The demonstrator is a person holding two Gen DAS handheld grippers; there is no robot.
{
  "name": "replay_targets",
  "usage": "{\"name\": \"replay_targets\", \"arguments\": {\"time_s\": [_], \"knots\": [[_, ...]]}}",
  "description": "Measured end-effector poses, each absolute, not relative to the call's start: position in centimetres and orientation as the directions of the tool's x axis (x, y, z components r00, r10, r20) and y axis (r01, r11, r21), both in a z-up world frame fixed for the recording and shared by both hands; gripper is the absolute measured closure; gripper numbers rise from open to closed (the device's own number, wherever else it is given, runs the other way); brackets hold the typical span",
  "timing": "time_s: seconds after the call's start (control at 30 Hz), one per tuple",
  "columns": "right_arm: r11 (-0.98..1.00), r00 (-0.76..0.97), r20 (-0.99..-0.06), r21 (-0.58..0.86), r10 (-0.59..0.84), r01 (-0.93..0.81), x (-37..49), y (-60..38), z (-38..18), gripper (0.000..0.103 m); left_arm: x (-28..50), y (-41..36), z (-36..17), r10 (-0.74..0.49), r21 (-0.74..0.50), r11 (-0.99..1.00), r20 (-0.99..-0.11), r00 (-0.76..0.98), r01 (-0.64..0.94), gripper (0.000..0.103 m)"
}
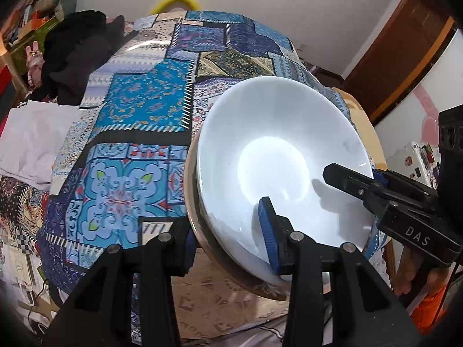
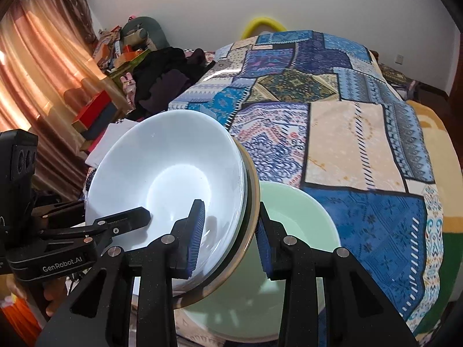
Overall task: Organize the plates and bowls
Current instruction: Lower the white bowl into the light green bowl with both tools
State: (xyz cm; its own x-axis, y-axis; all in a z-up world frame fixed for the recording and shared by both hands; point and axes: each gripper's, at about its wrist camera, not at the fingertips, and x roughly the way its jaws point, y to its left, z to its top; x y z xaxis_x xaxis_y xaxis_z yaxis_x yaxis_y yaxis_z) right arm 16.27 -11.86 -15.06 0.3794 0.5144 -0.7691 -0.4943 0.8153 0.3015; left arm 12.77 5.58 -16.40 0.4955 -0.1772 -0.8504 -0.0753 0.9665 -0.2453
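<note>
Bowls nested in a tilted stack, white uppermost, hang over the patchwork bed; my right fingers and left fingers each clamp its rim. At three o'clock a green bowl waits unstacked, I judge.

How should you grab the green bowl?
Pinch its rim, one finger inside and one outside. The green bowl sits open side up, and its right rim is bare. The left side is blocked by the white bowl stack that both grippers hold.
</note>
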Motion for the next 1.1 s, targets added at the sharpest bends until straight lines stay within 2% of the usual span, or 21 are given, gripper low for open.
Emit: {"name": "replay_targets", "arguments": {"time_s": [1.1], "knots": [[0.859,0.338,-0.817,0.330,0.468,-0.391,16.6,-17.2,-18.7,0.072,15.5,0.5,-20.6,-0.202,-0.220,0.975,-0.901,0.385,-0.004,0.064]]}}
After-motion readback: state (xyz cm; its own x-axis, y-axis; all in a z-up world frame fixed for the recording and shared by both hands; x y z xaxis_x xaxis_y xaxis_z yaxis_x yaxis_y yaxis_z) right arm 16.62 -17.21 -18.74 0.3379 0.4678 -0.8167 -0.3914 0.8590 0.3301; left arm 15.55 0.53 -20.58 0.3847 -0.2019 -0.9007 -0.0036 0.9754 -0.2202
